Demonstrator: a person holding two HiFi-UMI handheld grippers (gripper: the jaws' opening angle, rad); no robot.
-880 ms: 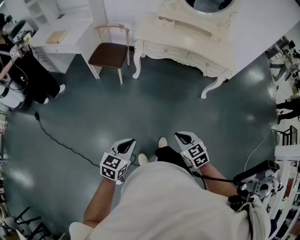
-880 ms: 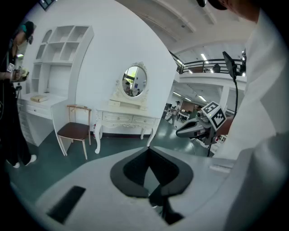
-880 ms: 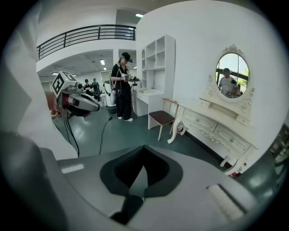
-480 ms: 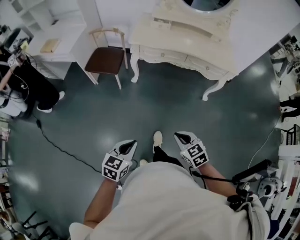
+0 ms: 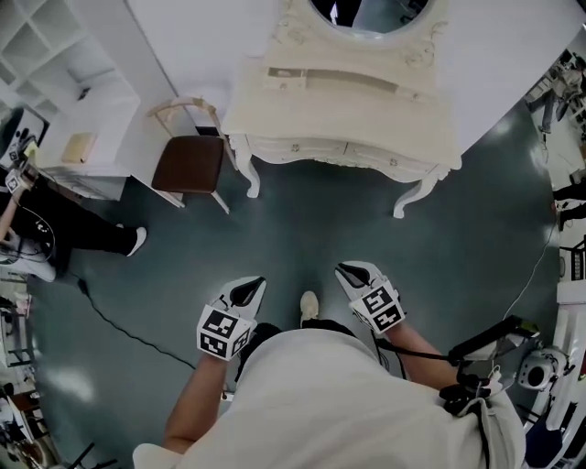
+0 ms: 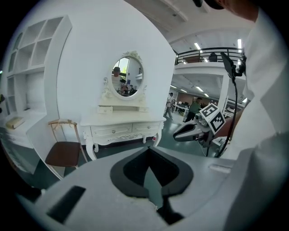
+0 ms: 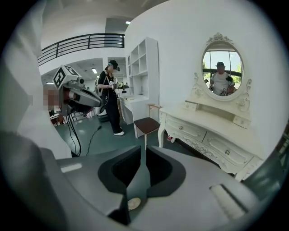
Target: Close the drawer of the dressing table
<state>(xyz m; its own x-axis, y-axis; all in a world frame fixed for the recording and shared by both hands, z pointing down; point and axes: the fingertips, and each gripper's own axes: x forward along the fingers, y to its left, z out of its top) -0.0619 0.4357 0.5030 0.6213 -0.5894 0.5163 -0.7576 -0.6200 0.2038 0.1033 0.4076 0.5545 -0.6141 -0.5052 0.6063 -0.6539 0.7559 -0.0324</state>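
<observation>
While both hang over the glossy grey-green floor (image 5: 320,229), the left gripper (image 5: 257,284) and the right gripper (image 5: 345,271) each keep pointed black jaws pressed together on nothing. Their white plastic shells carry cubes of black-and-white square markers, the only print visible, with no readable words. Between them shows a pale shoe (image 5: 309,307). Well ahead stands the dressing table (image 5: 339,110), cream-painted, with curved legs, scrolled carving and a smooth top. Its two front drawers (image 5: 298,147), set with small round knobs, look flush with the front. An oval mirror (image 5: 366,14) rises behind, and a brown-seated chair (image 5: 188,160) with a pale frame stands just beside its left end.
</observation>
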